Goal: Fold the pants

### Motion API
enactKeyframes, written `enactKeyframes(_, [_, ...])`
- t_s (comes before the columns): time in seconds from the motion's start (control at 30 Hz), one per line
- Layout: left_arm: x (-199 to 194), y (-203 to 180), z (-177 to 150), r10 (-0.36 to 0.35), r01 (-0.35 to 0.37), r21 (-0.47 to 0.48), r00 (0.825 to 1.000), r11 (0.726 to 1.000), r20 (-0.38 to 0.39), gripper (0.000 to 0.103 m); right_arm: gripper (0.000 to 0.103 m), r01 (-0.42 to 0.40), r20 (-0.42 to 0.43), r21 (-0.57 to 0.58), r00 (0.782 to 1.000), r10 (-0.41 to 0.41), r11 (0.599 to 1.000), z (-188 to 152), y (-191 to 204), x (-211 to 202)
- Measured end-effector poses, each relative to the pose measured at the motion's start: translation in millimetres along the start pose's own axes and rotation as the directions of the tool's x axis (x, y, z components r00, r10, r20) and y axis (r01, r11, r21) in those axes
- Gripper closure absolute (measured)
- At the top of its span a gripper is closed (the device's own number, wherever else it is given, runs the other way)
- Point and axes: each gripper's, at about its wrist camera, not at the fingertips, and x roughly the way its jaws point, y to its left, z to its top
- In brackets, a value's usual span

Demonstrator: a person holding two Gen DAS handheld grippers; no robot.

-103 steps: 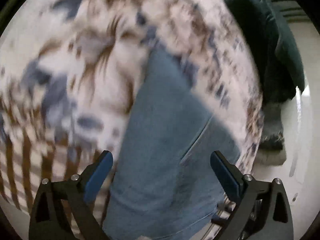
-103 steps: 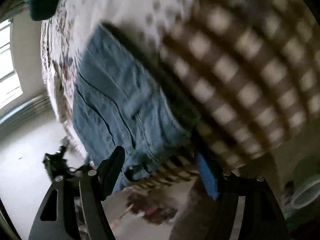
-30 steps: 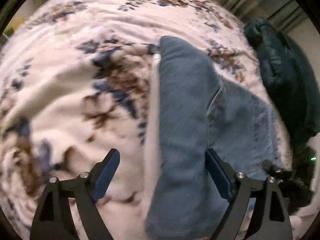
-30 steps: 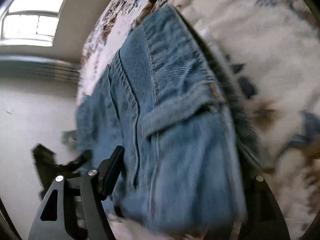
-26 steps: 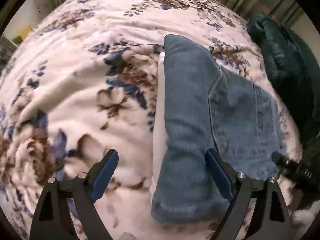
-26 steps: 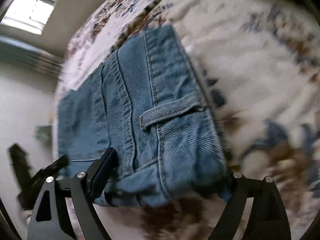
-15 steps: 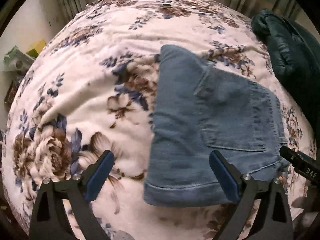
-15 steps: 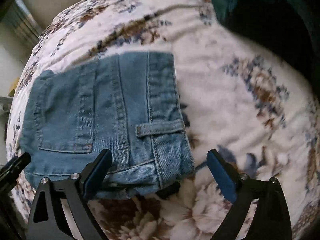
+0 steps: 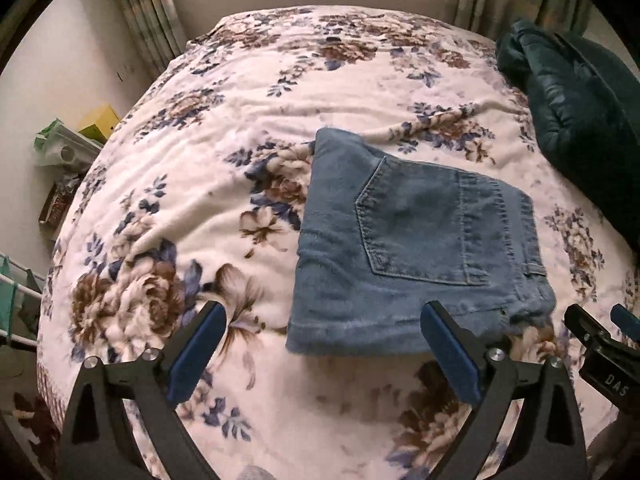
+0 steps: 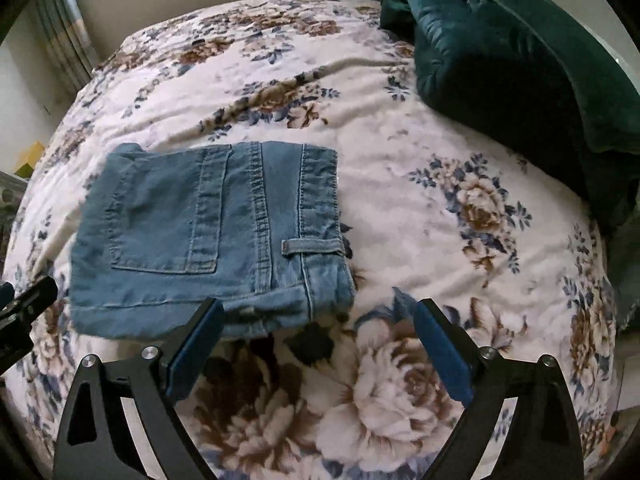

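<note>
The blue denim pants (image 9: 404,248) lie folded into a compact rectangle on the floral bedspread (image 9: 192,184), back pocket up. They also show in the right wrist view (image 10: 208,240), with a belt loop on the right side. My left gripper (image 9: 324,332) is open and empty, above the bed just in front of the pants' near edge. My right gripper (image 10: 316,324) is open and empty, in front of the pants' near right corner. Neither touches the pants. The right gripper's tip shows at the right edge of the left wrist view (image 9: 600,344).
A dark teal cushion (image 10: 520,64) lies on the bed's far right side; it also shows in the left wrist view (image 9: 584,116). Curtains (image 9: 148,8) and a wall stand behind the bed. A cluttered shelf (image 9: 68,160) stands to the left of the bed.
Both grippers have pulled back and up from the pants. The folded pants now lie flat and whole in view, with more of the bed visible.
</note>
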Motion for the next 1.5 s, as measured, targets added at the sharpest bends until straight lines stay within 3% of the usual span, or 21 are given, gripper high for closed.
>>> enactKeyframes(0.43, [-152.0, -7.7, -47.3, 0.0, 0.001, -0.005, 0.995, 1.0, 0.1, 0.004, 0.006, -0.068, 0.115, -0.014, 0.991, 0.069, 0.998, -42.9, -24.6, -157.6])
enactKeyframes(1.1, [-429.4, -13.3, -130.5, -0.03, 0.031, 0.001, 0.96, 1.0, 0.278, 0.004, 0.006, -0.129, 0.305, -0.08, 0.941, 0.148, 0.988, -147.9, -91.7, -474.2])
enactKeyframes(1.5, [-520.0, 1.3, -163.1, -0.049, 0.041, 0.029, 0.937, 0.999, 0.345, 0.004, 0.006, -0.186, 0.389, -0.121, 0.895, 0.219, 0.975, -197.8, -94.7, -619.2])
